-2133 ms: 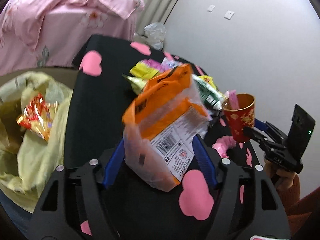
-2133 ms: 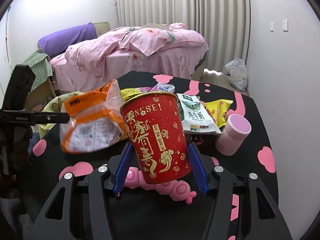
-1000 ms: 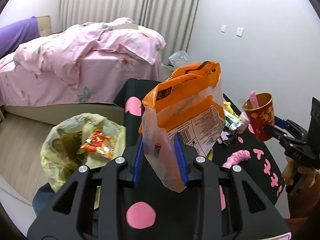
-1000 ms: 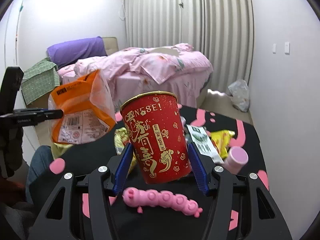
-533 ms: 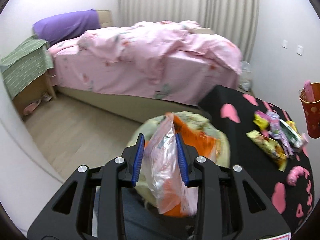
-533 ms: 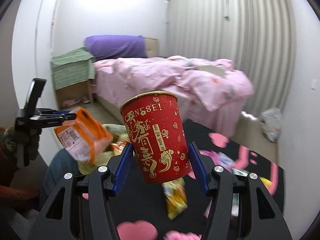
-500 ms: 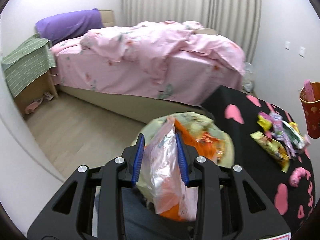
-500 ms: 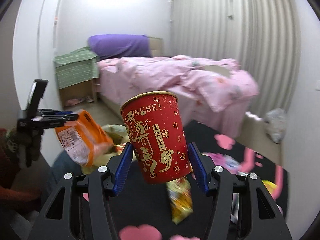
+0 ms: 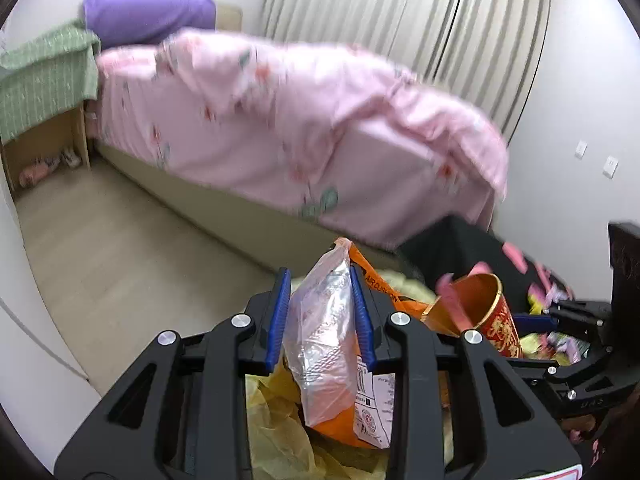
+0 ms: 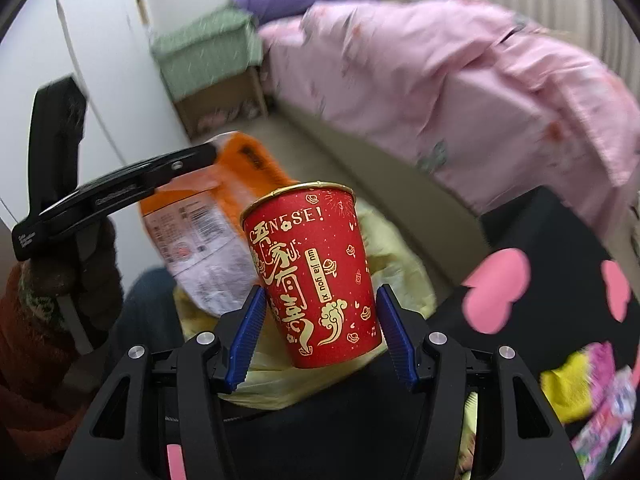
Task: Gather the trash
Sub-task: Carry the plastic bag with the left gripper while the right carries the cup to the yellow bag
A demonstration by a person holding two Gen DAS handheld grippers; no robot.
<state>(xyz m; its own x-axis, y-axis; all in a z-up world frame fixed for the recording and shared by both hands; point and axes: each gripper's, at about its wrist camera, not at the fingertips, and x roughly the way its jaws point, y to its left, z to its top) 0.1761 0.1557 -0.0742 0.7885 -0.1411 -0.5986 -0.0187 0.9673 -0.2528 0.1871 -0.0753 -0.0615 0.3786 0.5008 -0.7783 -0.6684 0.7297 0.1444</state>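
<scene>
My left gripper (image 9: 318,276) is shut on an orange and clear plastic snack bag (image 9: 332,344), which hangs tilted over the open yellow trash bag (image 9: 276,432). My right gripper (image 10: 322,292) is shut on a red paper cup (image 10: 316,264) with gold print, held upright above the near edge of the same trash bag (image 10: 400,256). In the left wrist view the cup (image 9: 484,312) sits just right of the snack bag, with a pink scrap inside it. The right wrist view shows the left gripper (image 10: 200,160) pinching the top of the snack bag (image 10: 208,216), held by a gloved hand (image 10: 76,280).
A bed with a pink quilt (image 9: 320,120) stands behind the trash bag, across a strip of wooden floor (image 9: 120,240). The black table with pink hearts (image 10: 540,280) lies to the right, with several snack wrappers (image 10: 580,380) on it. A green-covered nightstand (image 10: 208,52) stands far left.
Both grippers have swung left from the table to the yellow trash bag and sunk toward it. The snack bag and the cup stay gripped and now hang close together over it.
</scene>
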